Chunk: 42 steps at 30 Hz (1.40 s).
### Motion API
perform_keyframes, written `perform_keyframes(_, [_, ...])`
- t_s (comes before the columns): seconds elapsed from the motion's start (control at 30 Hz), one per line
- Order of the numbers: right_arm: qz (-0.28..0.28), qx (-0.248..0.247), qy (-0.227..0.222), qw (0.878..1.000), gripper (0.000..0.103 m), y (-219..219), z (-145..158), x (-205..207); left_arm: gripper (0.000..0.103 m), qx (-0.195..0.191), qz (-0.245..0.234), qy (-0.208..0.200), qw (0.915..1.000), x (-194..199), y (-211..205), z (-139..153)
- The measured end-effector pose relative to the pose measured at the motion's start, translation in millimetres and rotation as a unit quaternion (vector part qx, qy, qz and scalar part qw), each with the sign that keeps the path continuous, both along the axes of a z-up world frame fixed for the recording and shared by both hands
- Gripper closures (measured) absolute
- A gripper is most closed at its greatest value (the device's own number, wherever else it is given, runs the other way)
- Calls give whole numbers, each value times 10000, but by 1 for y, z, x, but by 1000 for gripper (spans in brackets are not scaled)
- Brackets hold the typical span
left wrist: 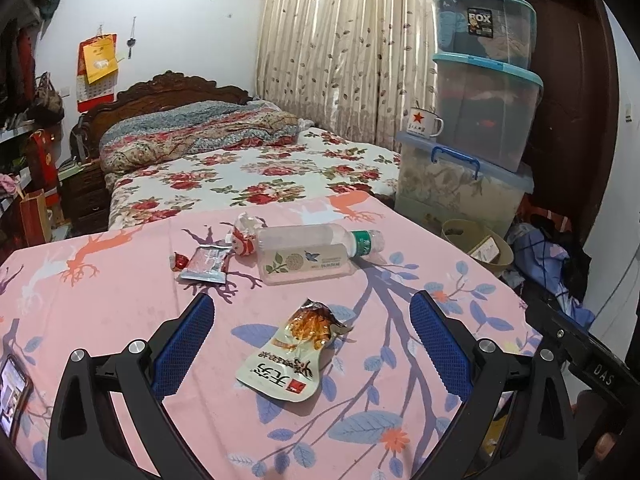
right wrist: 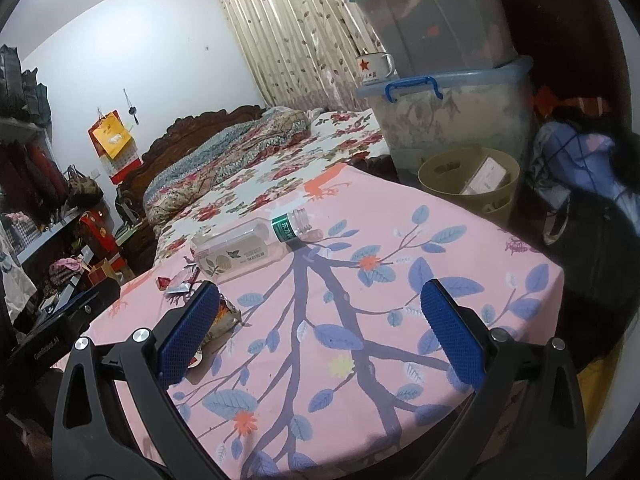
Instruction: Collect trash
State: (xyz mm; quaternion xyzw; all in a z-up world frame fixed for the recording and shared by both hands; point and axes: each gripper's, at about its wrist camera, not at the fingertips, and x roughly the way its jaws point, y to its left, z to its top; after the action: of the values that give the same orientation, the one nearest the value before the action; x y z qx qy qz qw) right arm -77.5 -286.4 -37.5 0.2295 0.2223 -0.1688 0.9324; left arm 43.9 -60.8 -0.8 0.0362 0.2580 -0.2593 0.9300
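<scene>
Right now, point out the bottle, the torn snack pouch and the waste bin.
bottle [left wrist: 304, 254], left wrist view, on the label at mid-body.
snack pouch [left wrist: 286, 364], left wrist view, on the white printed front.
bin [right wrist: 436, 184], right wrist view, on the near outer wall.

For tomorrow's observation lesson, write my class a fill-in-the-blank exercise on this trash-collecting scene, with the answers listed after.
1. The plastic bottle lies on its ____ on the pink tablecloth.
2. Both the left gripper and the right gripper are ____, holding nothing.
3. The mug on the storage box bears a red ____.
4. The torn snack wrapper lies between the left gripper's ____ pads.

Answers: side; open; star; blue
</scene>
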Motion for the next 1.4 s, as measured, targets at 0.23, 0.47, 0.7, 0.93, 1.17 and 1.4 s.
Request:
perform_keyframes(0.23, [50, -42, 33, 10000, 3, 5, 0, 1, 9, 81, -1, 436, 9990, 12, 1, -12])
perform_keyframes(0.47, [72, -3, 74, 9999, 3, 5, -1, 2, 9, 108, 42, 487, 9987, 14, 3, -15])
perform_keyframes(0.7, [57, 10, 79, 10000, 3, 6, -1, 3, 9, 151, 36, 355, 9993, 10, 1, -13])
perform_keyframes(0.93, [87, 94, 128, 9998, 3, 4, -5, 6, 9, 220, 32, 213, 9995, 6, -3, -12])
perform_keyframes(1.17, [100, 132, 170, 9997, 3, 0, -9, 7, 9, 231, 21, 228, 9995, 7, -3, -13])
perform_keyframes(1.4, [102, 83, 228, 9997, 3, 0, -10, 9, 9, 259, 56, 232, 9994, 9, -2, -17])
